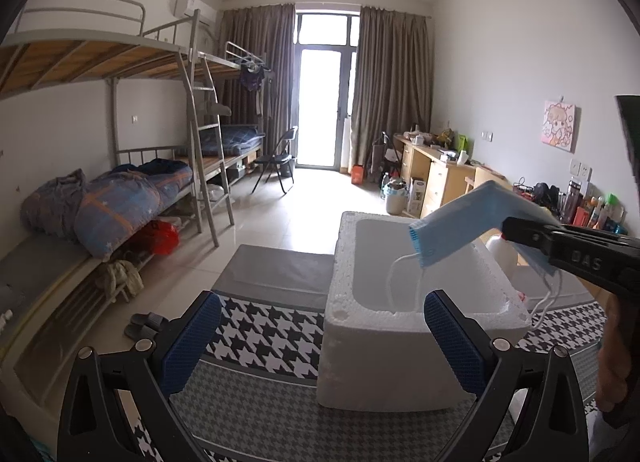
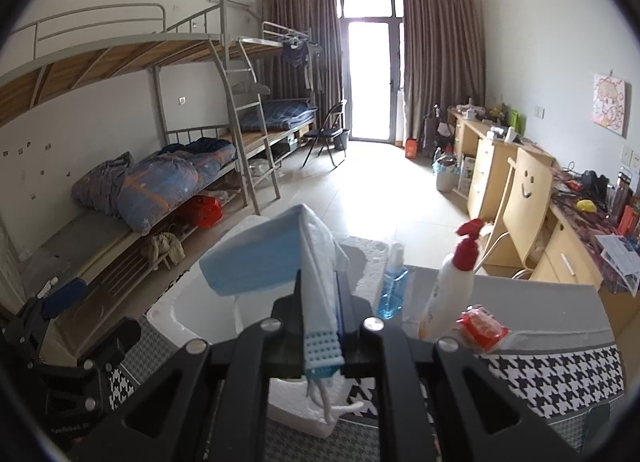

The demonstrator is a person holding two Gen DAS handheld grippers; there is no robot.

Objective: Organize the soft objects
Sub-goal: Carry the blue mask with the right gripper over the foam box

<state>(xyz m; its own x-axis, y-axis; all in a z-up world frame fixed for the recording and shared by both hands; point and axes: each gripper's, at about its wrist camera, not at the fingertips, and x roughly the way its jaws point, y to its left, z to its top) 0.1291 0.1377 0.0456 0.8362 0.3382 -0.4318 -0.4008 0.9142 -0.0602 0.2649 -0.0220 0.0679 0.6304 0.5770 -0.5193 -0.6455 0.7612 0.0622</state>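
Observation:
A light blue face mask [image 1: 472, 221] hangs folded over the open white foam box [image 1: 380, 370], its white ear loops [image 1: 400, 278] dangling into the box. My right gripper [image 1: 516, 229] reaches in from the right, shut on the mask's right part. In the right wrist view the mask [image 2: 256, 262] sticks out ahead of the right gripper [image 2: 320, 290], with the foam box [image 2: 188, 306] below it. My left gripper [image 1: 320, 342] stands open in front of the box's near wall, nothing between its blue pads. One blue pad [image 2: 64, 296] of it shows at the left.
The box stands on a houndstooth cloth [image 1: 260, 334] over a table. Right of the box are a white spray bottle with a red head [image 2: 452, 282], a blue liquid bottle [image 2: 394, 286] and a red packet [image 2: 480, 326]. Bunk beds line the left wall, desks the right.

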